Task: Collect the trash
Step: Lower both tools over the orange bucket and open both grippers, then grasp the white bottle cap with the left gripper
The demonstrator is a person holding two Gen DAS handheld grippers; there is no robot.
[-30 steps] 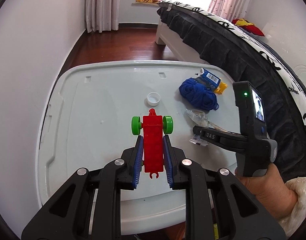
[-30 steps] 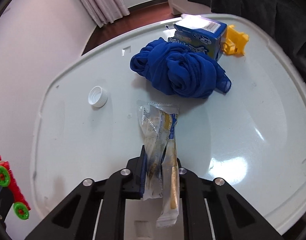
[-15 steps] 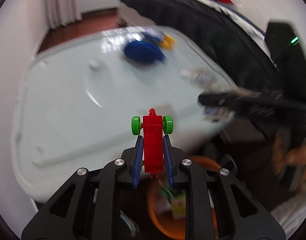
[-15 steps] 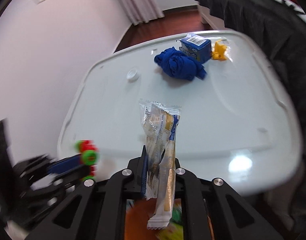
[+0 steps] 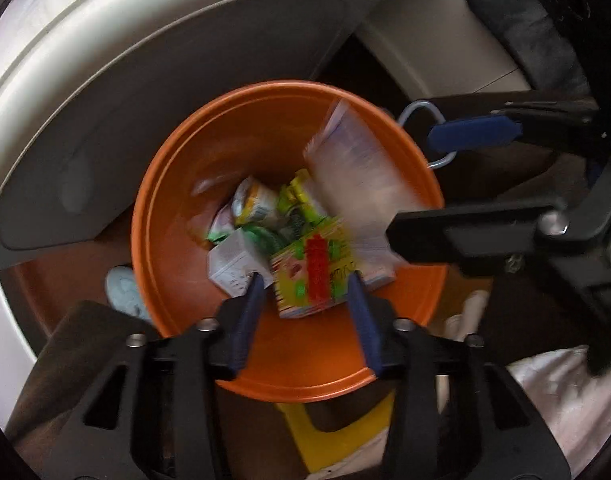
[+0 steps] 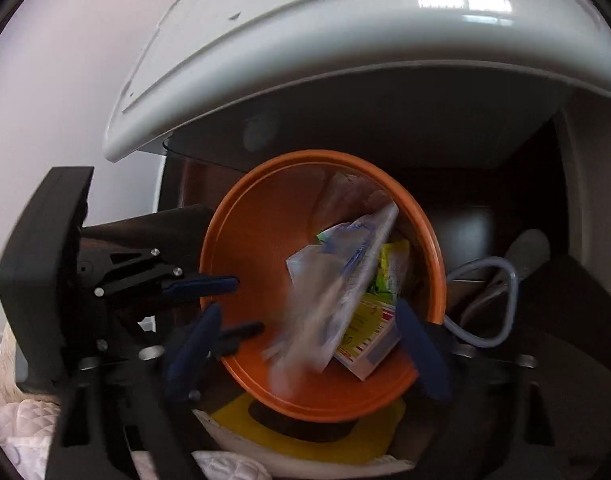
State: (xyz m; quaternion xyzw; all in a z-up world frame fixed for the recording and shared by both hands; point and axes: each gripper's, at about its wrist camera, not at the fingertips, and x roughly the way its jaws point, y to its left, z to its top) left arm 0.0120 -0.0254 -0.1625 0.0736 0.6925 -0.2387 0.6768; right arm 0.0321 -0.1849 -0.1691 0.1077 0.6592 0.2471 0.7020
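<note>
Both grippers hang over an orange bin (image 5: 173,216) that stands on the floor beside the pale plastic worktop (image 5: 153,64), whose rounded edge arches above it. The left gripper (image 5: 305,304) has its blue-padded jaws spread wide with nothing between them; a blurred red toy (image 5: 319,268) shows in the gap below, over the heap of cartons and packets inside the bin, and whether it is falling or already lying there cannot be told. The right gripper (image 6: 305,344) also has its jaws spread apart. A clear plastic wrapper (image 6: 337,280), smeared by motion, lies free of the pads within the bin's mouth, slanting across a yellow and red carton (image 6: 369,332). In the left wrist view the same wrapper (image 5: 353,184) leans against the bin's far wall beside the right gripper's black finger (image 5: 465,232). A yellow stool (image 5: 325,440) sits under the bin's near edge, and white quilted fabric (image 6: 21,420) fills the lower corner.
</note>
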